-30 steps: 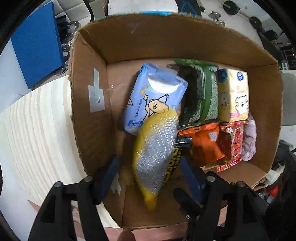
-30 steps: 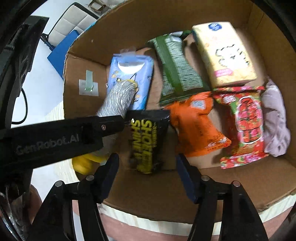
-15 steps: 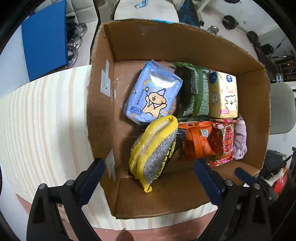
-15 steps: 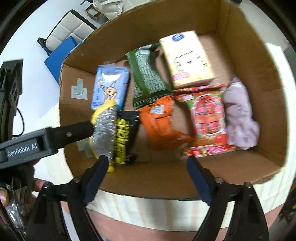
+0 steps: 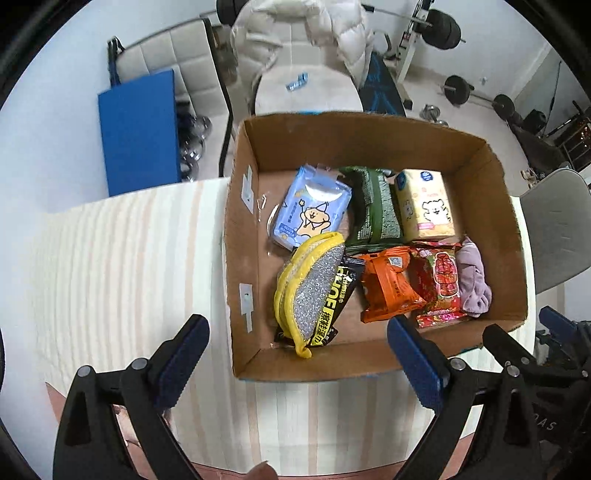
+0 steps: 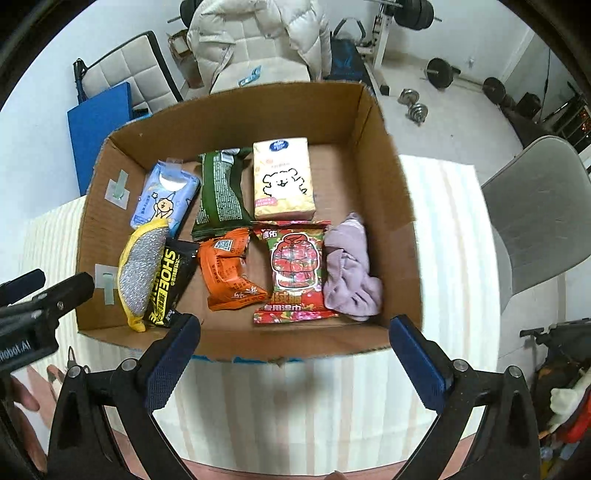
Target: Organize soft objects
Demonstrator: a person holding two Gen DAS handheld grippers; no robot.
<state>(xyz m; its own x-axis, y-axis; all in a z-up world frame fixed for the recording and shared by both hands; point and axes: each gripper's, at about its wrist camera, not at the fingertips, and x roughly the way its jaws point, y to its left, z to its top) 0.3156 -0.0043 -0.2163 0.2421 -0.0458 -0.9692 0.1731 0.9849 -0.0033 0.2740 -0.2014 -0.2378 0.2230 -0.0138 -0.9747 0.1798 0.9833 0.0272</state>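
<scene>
Left gripper (image 5: 297,356): jaws standing wide apart, holding nothing, hovering over the near wall of the cardboard box (image 5: 369,144). Right gripper (image 6: 293,356): jaws opening, nothing between them, likewise hanging above the near wall of the box, untouching. The box is sitting open-topped on a table under a pale striped cloth (image 5: 129,258), its corrugated walls bearing taped patches on the left side. Contents, all lying flat on the box floor. Near row, from the left: a yellow-edged scouring pad (image 5: 308,291) with a glittering silver mesh face, oval, lying partly over a glossy black wipes sachet (image 5: 338,302) with yellow lettering; an orange crinkled foil packet (image 5: 388,288); a red and green printed wipes pack (image 5: 441,284); a crumpled lilac cloth (image 5: 474,284), soft and folded on itself, touching the red pack. Far row, from the left: a pale blue soft pack (image 5: 312,206) with a cartoon figure and a resealable flap; a dark green pouch (image 5: 373,208); a cream tissue pack (image 5: 424,203) printed with a white bear, block-shaped. Beyond the box: a chair draped with a quilted white jacket (image 5: 303,33), a blue board (image 5: 138,129), and what seem to be barbell weights (image 5: 458,86), blurred at the edge of the view.
</scene>
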